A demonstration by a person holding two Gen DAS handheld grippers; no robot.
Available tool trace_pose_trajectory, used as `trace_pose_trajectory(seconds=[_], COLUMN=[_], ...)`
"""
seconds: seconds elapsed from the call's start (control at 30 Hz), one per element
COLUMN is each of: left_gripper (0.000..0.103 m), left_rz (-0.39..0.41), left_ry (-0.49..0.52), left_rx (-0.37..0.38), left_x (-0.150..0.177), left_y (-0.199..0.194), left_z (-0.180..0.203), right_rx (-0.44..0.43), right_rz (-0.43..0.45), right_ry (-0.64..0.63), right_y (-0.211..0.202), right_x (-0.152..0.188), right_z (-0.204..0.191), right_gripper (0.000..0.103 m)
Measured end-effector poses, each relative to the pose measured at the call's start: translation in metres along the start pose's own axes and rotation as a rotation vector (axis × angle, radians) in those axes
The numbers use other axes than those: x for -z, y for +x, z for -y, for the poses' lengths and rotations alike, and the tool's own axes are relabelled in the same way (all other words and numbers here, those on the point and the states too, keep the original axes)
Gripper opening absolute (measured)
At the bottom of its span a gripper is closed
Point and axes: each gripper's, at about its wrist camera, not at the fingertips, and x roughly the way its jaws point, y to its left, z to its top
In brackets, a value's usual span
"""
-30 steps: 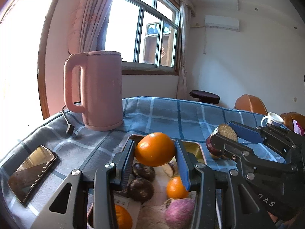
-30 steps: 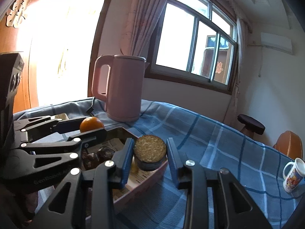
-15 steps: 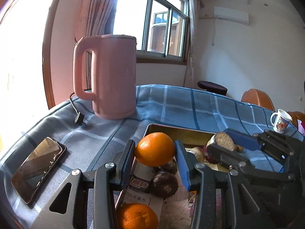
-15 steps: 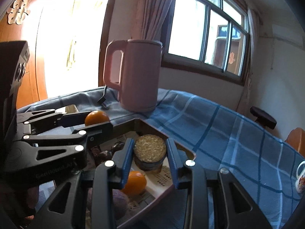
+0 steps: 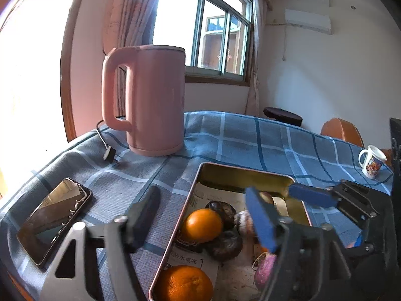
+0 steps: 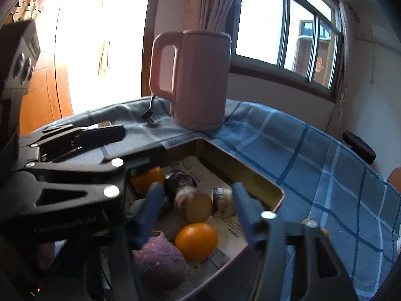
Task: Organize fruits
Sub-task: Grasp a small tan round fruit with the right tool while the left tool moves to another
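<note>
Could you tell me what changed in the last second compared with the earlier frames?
Both grippers let go: the left gripper dropped its round orange into the rectangular metal tray, and the right gripper released the cut purple-skinned yam piece there. Both sets of jaws are opening. The pink electric kettle and black smartphone stayed put.

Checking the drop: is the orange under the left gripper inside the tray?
Inside. The orange lies on the paper lining within the tray, free of the left gripper, whose jaws are opening.

Harsh window point(image 5: 200, 32) glare, fisheye-warped edges, slight blur
</note>
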Motion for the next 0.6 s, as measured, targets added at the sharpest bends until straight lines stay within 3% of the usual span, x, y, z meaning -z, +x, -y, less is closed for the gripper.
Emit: trace_pose_trajectory(seconds=[0.2,0.37,0.47,0.6], left_gripper=[0.074,0.074,0.074,0.074], left_rz=[0.006,0.014,0.014,0.014], left_ry=[-0.008,-0.002,0.007,0.022], left_rx=[0.024,0.035,0.045,0.054], left_x=[0.001,0.001,-0.001,-0.004], left_y=[-0.002,-0.003,-0.001,0.001], left_z=[0.005,0.014,0.019,0.026], right_rx=[0.110,0.243,0.263,0.247], right_rz=[0.030,-0.028,-0.114,-0.160], right_ry=[0.047,0.152,0.147,0.108], right_y=[-0.029,-0.027,-0.008,0.010], right_x=[0.008,0.016,0.018,0.019], right_z=[0.041,0.100,0.116,0.117], right_gripper=[0.064,0.063,0.056,0.049])
